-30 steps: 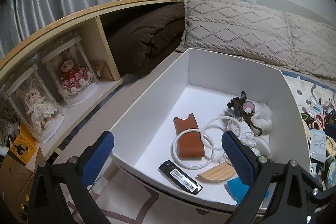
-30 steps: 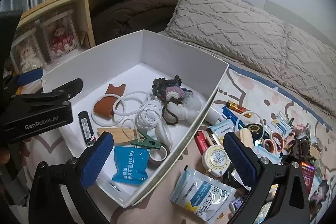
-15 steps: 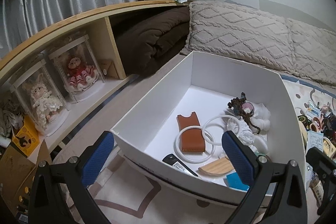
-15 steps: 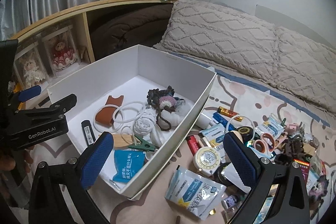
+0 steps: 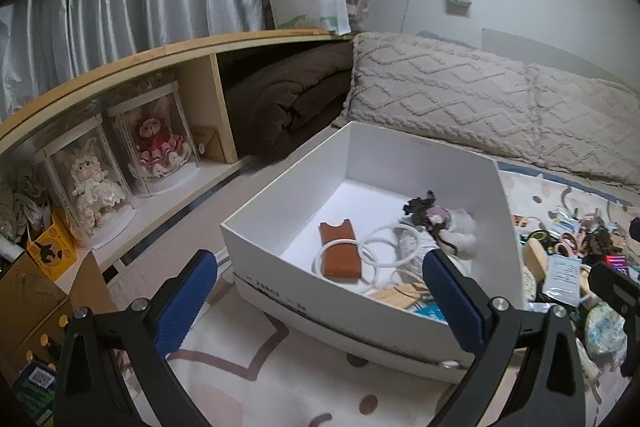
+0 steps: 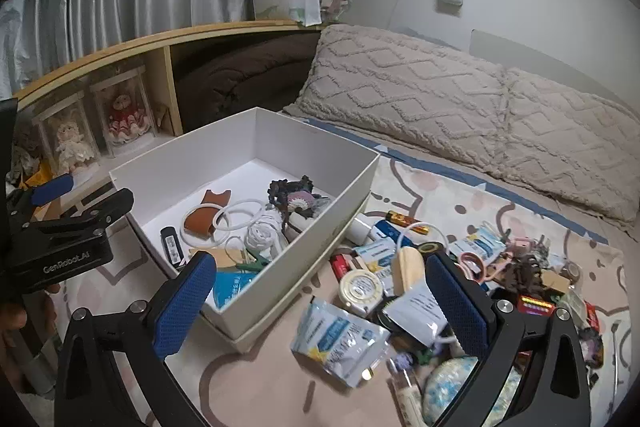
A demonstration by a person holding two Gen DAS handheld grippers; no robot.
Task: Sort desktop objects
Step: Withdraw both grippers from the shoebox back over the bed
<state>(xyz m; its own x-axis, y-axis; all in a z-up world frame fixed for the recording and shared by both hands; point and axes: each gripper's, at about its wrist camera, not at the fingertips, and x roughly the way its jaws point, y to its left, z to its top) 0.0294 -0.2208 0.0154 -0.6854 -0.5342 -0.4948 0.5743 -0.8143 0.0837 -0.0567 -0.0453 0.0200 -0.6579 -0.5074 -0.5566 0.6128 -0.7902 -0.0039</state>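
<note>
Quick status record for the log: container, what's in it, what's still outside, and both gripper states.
container: white box on the bed, open top
inside: brown leather pouch, white rings, crocheted flower piece, black stick, blue packet
outside: loose pile right of the box, unsorted
left gripper: open, empty
right gripper: open, empty

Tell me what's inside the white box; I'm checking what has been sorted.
Inside the white box: a brown leather sleeve, white rings, a crocheted flower piece, a black stick, a green clip and a blue packet. The near wall hides whatever lies against it.
</note>
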